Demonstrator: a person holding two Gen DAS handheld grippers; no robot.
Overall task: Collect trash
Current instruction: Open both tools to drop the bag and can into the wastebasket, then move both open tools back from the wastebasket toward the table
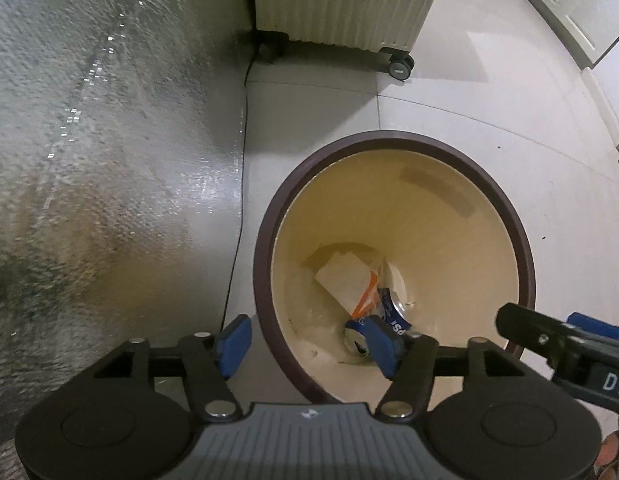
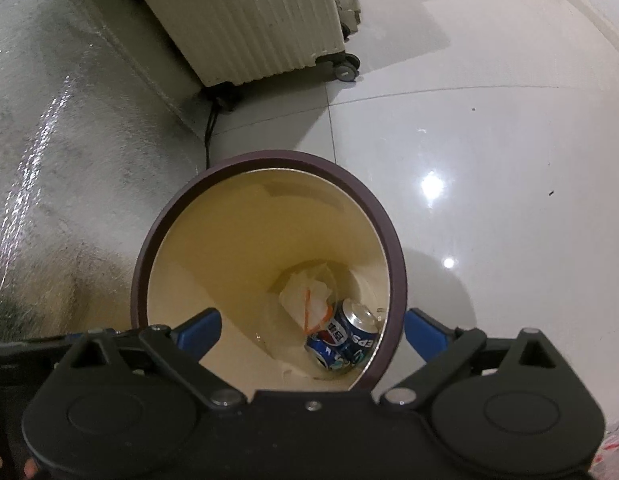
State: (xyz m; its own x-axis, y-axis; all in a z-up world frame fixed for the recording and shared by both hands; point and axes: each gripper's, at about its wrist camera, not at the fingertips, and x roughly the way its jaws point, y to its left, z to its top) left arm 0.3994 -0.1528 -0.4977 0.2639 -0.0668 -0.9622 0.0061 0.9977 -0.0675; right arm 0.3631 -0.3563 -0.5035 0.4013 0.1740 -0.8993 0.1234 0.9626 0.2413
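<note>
Left wrist: left gripper [image 1: 311,346] released, nothing between its blue pads, hanging over the near rim of the round cream bin with dark brown rim [image 1: 269,216]. Crushed blue soda cans [image 1: 393,312] and white crumpled paper [image 1: 343,280] lie at its bottom, straight below, already dropped.

Right wrist: right gripper [image 2: 313,330] spread wide, empty, straddling the bin's near rim; both equally near.

— How's the left gripper [image 1: 309,344]?
— Pointing steeply down, blue fingers [image 1: 233,344] spread apart, nothing between them.
— And the right gripper [image 2: 311,334]?
— Same tilt, spread wider, also empty, just to the left one's right.
</note>
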